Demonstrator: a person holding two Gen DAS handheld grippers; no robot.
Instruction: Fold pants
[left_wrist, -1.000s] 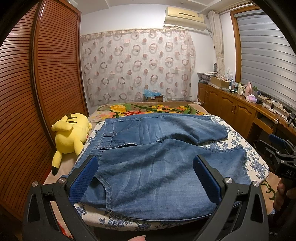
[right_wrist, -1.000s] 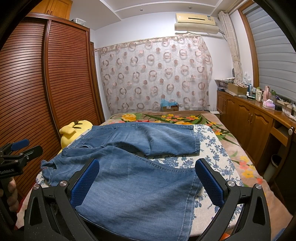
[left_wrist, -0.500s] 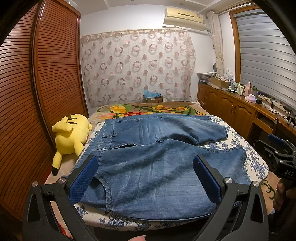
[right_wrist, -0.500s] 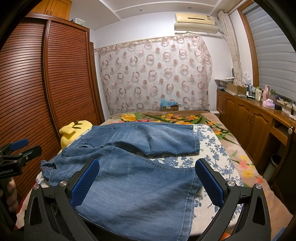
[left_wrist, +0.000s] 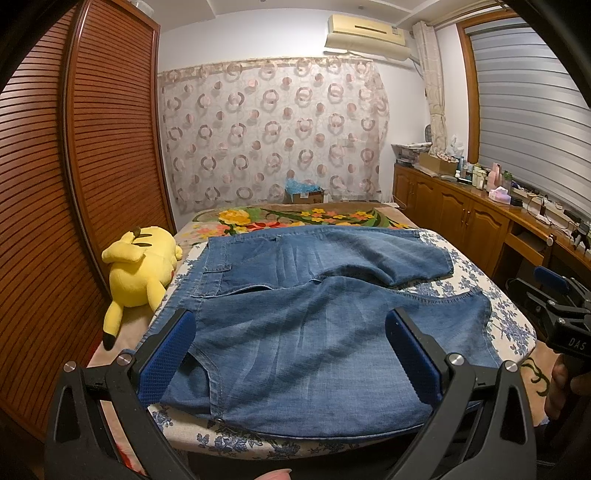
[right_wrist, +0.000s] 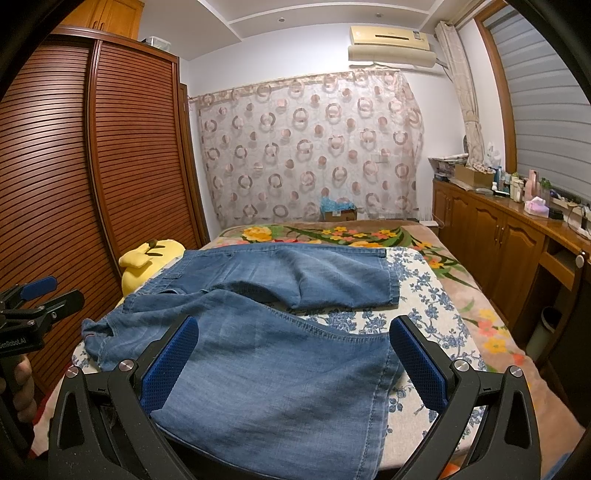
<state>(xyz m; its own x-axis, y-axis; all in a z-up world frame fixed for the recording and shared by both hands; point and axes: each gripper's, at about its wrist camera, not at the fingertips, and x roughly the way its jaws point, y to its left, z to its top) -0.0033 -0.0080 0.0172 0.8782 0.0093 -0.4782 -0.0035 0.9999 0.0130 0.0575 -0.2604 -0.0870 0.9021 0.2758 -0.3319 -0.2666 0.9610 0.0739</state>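
Blue denim pants (left_wrist: 314, 325) (right_wrist: 266, 354) lie spread flat across the near end of the bed, waist to the left, one leg toward me and the other farther back. My left gripper (left_wrist: 290, 332) hovers open above the near leg by the waist end, holding nothing. My right gripper (right_wrist: 295, 339) hangs open over the near leg's hem end, likewise holding nothing. In the left wrist view the right gripper (left_wrist: 554, 291) shows at the right edge; in the right wrist view the left gripper (right_wrist: 33, 299) shows at the left edge.
The bed (left_wrist: 513, 317) carries a blue floral sheet and a flowered blanket (left_wrist: 295, 218). A yellow plush toy (left_wrist: 142, 273) lies at its left side by the slatted wooden wardrobe (left_wrist: 74, 184). Wooden cabinets (right_wrist: 517, 240) with bottles line the right wall.
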